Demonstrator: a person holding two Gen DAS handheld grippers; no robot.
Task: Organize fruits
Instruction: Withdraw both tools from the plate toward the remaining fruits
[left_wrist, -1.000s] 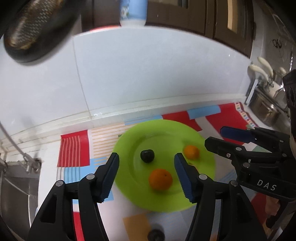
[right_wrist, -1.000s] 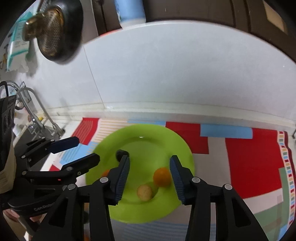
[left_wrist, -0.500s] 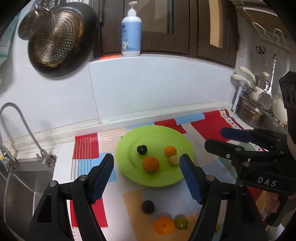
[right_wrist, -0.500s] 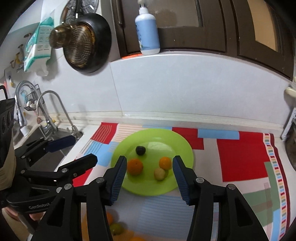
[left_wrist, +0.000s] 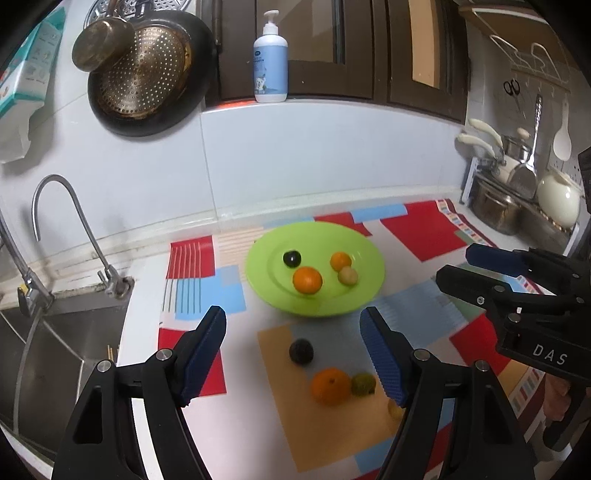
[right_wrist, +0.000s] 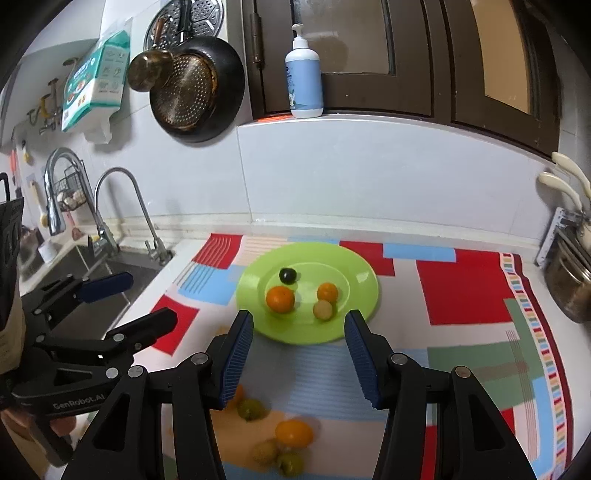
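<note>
Plainly, both grippers hung above the patterned mat (left_wrist: 207, 291) with nothing in them: the left gripper (left_wrist: 293, 354) had its blue pads spread wide, and the right gripper (right_wrist: 298, 354) was likewise released. Four fruits sat on the green plate (right_wrist: 356, 295): a dark plum (right_wrist: 287, 275), a large orange (right_wrist: 280, 299), a smaller orange (right_wrist: 327, 291) and a pale yellow fruit (right_wrist: 323, 309). More lay loose on the mat nearer the grippers, among them a second dark fruit (left_wrist: 301, 351), a loose orange (left_wrist: 330, 386) touching a small green fruit (left_wrist: 363, 384), and a few yellowish ones low in the right wrist view. These were probably light, round and smooth-skinned, so apt to roll or squirt out of a pinch; the oranges looked firm, the plums likely softer and easier to bruise. A sensible hold would close across the widest part of one fruit, from above, with gentle pressure; the touching pair may need nudging apart first.
</note>
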